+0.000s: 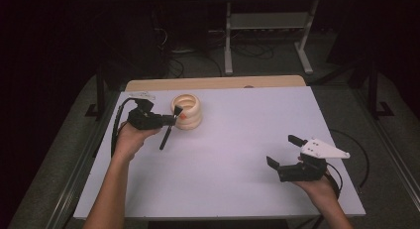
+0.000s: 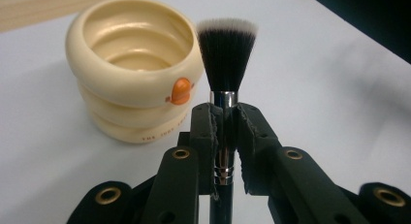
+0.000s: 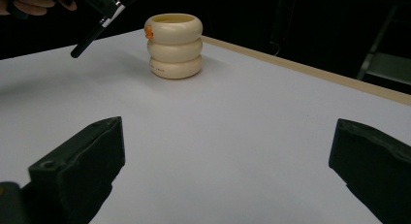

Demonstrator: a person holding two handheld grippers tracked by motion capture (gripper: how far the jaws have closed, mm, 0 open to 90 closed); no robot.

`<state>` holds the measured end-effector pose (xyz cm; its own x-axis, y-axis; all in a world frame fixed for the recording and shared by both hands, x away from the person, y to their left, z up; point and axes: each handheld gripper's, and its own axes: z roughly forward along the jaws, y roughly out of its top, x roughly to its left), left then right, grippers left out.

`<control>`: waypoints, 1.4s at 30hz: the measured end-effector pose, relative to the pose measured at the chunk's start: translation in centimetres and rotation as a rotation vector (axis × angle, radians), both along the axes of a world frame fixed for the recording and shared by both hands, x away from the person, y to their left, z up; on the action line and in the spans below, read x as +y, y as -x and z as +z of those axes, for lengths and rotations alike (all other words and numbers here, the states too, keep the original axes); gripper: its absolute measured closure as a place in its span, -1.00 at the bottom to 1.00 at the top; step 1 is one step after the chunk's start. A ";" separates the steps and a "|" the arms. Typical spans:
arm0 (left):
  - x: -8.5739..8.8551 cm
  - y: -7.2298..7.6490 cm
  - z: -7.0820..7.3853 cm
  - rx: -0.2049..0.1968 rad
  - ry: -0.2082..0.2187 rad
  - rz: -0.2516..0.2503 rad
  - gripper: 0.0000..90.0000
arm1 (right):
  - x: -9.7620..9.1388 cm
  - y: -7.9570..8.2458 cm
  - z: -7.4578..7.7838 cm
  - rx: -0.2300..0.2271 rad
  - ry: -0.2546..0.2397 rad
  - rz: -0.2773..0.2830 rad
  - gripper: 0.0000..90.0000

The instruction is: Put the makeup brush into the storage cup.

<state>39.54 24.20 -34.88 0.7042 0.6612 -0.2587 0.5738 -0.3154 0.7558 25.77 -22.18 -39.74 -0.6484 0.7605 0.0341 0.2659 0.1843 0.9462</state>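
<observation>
The tabletop (image 1: 233,154) is a flat, matte white sheet with a strip of pale wood along its far edge, and it spreads under both tongs.

Just ahead of the left tongs (image 2: 225,118) stands the cup (image 2: 133,69), glossy cream and shaped like three stacked rings, with a small orange duck-like knob on the top ring. The left gripper view looks down into its ribbed hollow and catches a line of tiny print on the bottom ring, too small to read past "THE". The right gripper view shows the same cup (image 3: 174,45) from the side, far ahead of the right tongs (image 3: 228,170).

The right tongs stand wide, with nothing between the blocky black jaws, near the tabletop's front right corner in the high view (image 1: 283,150).

The left tongs are clamped on the brush (image 2: 226,64) at its shiny metal collar. Its round, flat-topped tuft is dark with white tips and stands beside the cup's rim. In the high view the slim black handle (image 1: 165,137) slants down behind the jaws, above the tabletop.
</observation>
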 end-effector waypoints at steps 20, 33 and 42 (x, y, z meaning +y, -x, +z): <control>0.1 0.3 1.2 -0.098 0.079 0.024 0.73 | 0.1 -0.1 -0.1 -0.002 0.005 0.004 -1.00; 0.0 -0.4 1.6 -0.160 0.097 0.029 0.73 | 0.2 -0.1 -0.1 0.000 0.004 0.004 -1.00; -0.4 -0.8 2.1 -0.192 0.110 0.034 0.73 | 0.2 -0.1 0.0 -0.003 0.000 0.006 -1.00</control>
